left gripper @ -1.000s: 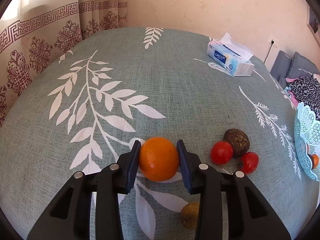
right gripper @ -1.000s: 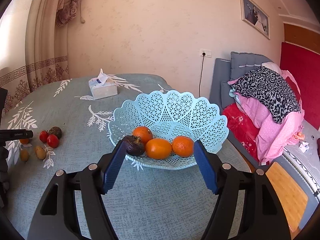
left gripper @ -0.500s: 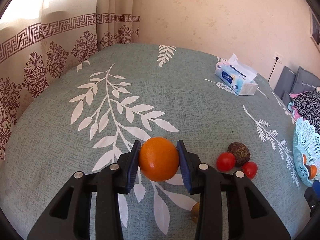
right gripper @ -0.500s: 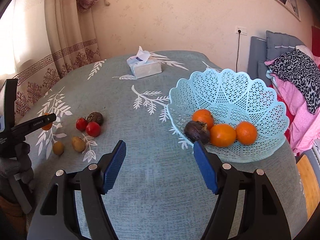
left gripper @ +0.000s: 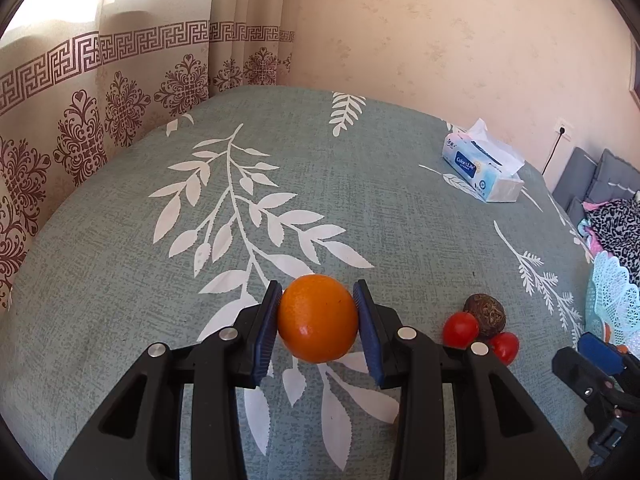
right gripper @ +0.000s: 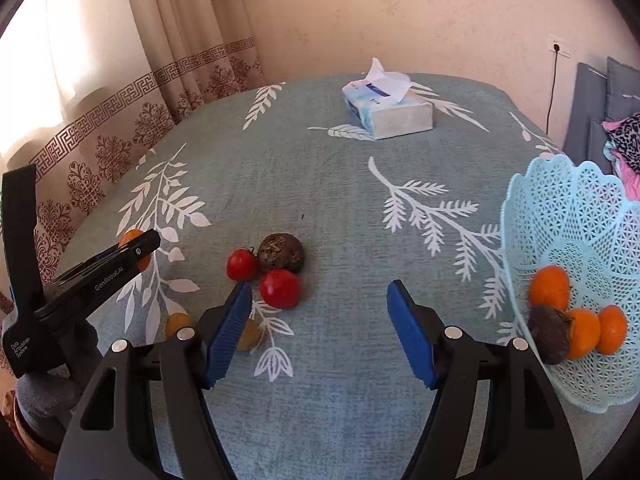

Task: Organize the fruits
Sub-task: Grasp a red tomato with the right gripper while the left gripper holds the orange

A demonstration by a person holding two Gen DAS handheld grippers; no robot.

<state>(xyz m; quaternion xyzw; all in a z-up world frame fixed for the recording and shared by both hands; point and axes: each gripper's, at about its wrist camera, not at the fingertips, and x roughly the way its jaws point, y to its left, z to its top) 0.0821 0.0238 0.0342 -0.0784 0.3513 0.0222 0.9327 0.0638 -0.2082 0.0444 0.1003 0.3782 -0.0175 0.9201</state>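
Orange fruit (left gripper: 317, 318) clamped inside left tool (left gripper: 318, 330) (airborne).

orange (left gripper: 318, 318): orange | tablecloth (left gripper: 360, 200): grey-green, white leaves | basket (right gripper: 560, 216): pale blue lattice

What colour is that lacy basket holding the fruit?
The basket is pale turquoise blue, shown best in the right wrist view.

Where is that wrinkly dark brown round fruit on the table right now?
In the right wrist view the wrinkly dark brown round fruit lies mid-table, touching two small red tomatoes, left of the pale blue lattice basket.
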